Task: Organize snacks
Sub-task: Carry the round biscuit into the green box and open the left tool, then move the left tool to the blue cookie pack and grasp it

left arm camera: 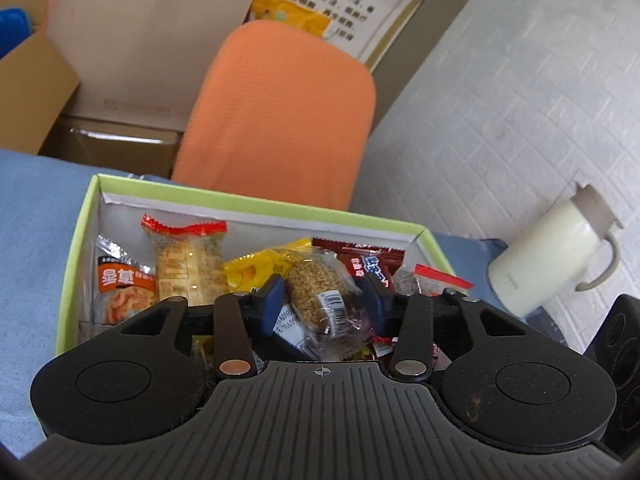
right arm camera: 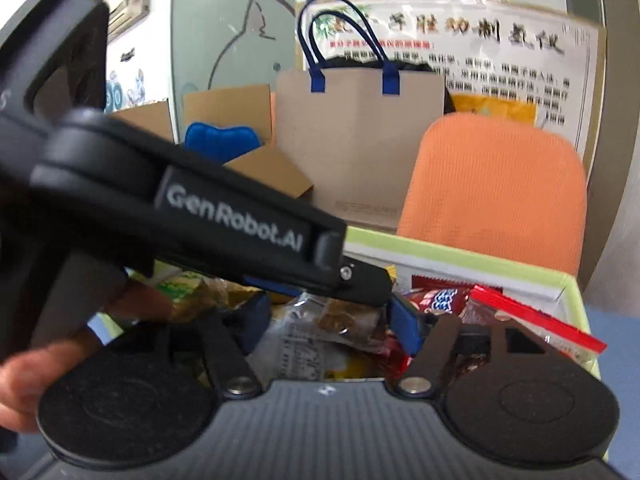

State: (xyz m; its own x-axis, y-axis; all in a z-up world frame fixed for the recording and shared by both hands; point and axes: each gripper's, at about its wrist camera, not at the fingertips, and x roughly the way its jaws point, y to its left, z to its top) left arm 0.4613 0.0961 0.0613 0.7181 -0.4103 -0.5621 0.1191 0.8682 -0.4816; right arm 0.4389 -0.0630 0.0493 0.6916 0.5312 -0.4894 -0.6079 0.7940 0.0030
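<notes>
While both grippers hover over the green-rimmed box, its wrapped snacks lie heaped inside; left gripper and right gripper stand parted, gripping nothing.

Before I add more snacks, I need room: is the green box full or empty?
Nearly full. The green box has no lid on, and packets such as the orange one cover its floor; only the far wall shows bare.
</notes>
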